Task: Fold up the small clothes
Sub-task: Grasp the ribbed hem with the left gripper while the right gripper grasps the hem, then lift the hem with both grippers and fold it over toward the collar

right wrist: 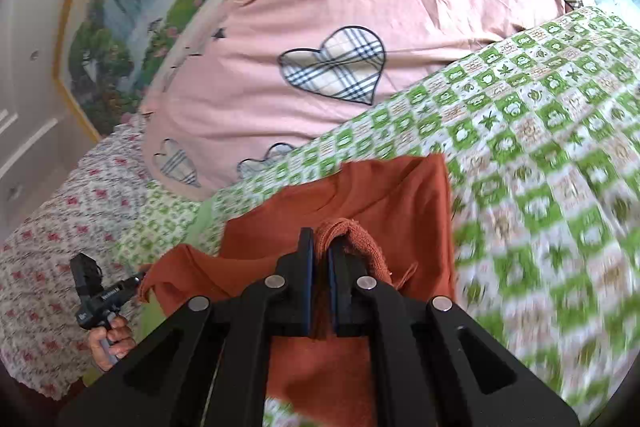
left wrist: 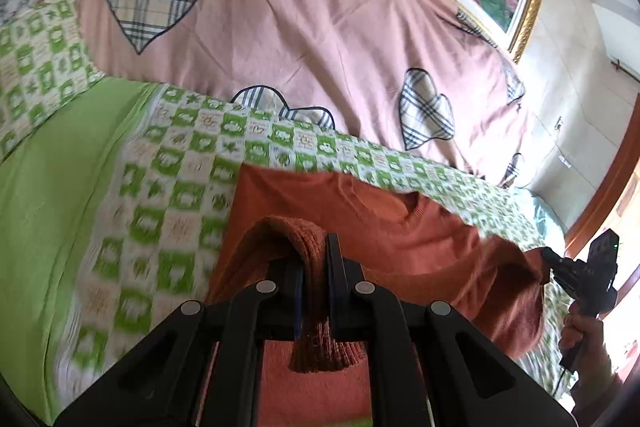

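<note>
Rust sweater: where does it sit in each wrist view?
Left wrist view: rust sweater lies lower centre to right, its ribbed edge pinched in the left gripper.
Right wrist view: lower centre, ribbed edge in the right gripper.
Shared landmark: pink quilt with plaid hearts behind it.

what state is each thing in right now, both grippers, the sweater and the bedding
left gripper: shut on the sweater's ribbed edge
right gripper: shut on the sweater's ribbed edge
sweater: rust orange, lifted at both pinched spots, sagging between the grippers, far edge lying on the sheet
sheet: green check, spread on the bed
quilt: pink with plaid hearts, heaped behind the sweater
</note>
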Demonstrator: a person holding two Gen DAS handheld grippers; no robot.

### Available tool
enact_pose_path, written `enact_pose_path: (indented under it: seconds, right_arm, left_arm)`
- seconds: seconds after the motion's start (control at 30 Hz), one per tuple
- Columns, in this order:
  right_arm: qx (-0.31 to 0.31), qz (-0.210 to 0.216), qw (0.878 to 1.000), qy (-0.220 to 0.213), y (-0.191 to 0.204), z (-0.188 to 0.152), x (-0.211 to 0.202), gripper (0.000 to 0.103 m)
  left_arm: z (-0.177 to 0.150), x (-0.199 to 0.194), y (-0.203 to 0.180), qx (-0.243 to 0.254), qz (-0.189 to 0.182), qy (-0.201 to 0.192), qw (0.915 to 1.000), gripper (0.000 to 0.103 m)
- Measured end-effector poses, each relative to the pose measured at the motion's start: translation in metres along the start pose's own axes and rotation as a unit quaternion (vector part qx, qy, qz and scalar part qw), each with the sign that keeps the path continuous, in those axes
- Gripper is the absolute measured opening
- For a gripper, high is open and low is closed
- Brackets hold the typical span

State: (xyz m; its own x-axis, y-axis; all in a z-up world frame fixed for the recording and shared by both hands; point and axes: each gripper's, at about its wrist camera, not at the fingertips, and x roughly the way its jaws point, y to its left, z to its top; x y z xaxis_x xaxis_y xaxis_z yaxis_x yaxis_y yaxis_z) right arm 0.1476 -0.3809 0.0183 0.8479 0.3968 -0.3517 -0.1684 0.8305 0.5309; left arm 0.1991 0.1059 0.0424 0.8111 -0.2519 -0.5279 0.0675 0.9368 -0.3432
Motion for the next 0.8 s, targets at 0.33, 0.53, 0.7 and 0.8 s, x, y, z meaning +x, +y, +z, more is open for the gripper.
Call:
enact_pose_path:
  seconds: [0.33, 0.53, 0.7, 0.8]
  right_arm:
    - [0.009, -0.055, 0.998, 0.041, -0.049, 0.031, 0.074, 0.007]
    - [0.006, -0.100, 0.991, 0.089, -0.065, 0.021, 0.111, 0.008]
    - [0.020, -0.094, 0.992, 0.079, -0.065, 0.018, 0.096, 0.010]
    - [-0.001, -0.099, 0.994, 0.056, -0.050, 0.014, 0.072, 0.021]
  left_arm:
    - [0.028, 0.108, 0.023, -0.007, 0.032, 0.052, 0.9981, 0.007]
    - [0.016, 0.146, 0.044, -0.036, 0.053, 0.099, 0.9931, 0.012]
    - [0.006, 0.123, 0.048, -0.064, 0.036, 0.089, 0.9933, 0.047]
    - [-0.008, 0.093, 0.032, -0.044, 0.027, 0.079, 0.9956, 0.053]
